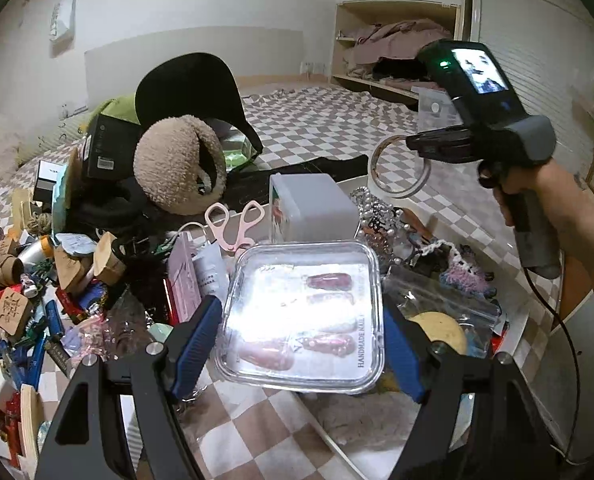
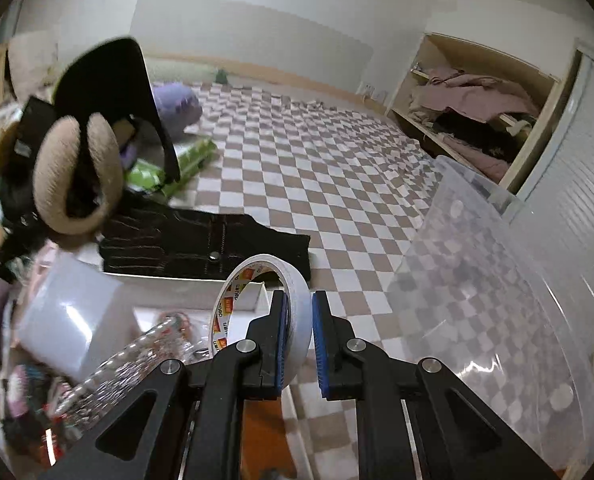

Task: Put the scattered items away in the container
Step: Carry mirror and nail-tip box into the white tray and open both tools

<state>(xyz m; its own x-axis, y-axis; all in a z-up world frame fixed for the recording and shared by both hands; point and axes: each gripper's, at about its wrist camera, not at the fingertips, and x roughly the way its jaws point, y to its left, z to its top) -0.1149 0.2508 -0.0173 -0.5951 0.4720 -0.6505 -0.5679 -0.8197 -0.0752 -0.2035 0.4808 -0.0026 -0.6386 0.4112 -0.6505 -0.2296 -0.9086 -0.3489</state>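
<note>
I have two loads in hand. My right gripper (image 2: 299, 340) pinches the wall of a roll of tape (image 2: 265, 312), one finger inside the ring and one outside, though I see a sliver of gap at the outer pad, so the hold looks light. The roll hangs in the air above the checkered bedcover (image 2: 317, 160), with the clear plastic bin (image 2: 497, 300) just to its right. My left gripper (image 1: 301, 344) has its fingers spread around a clear box of fake nails (image 1: 303, 316), pads at both sides; I cannot tell whether they press it yet.

To do this well, I judge I should swing the tape right until it is fully past the bin's rim, lower it, then release, keeping the wrist level so the ring does not slip off. The heap of clutter (image 1: 57, 280) and the earmuffs (image 1: 177, 164) wait.
</note>
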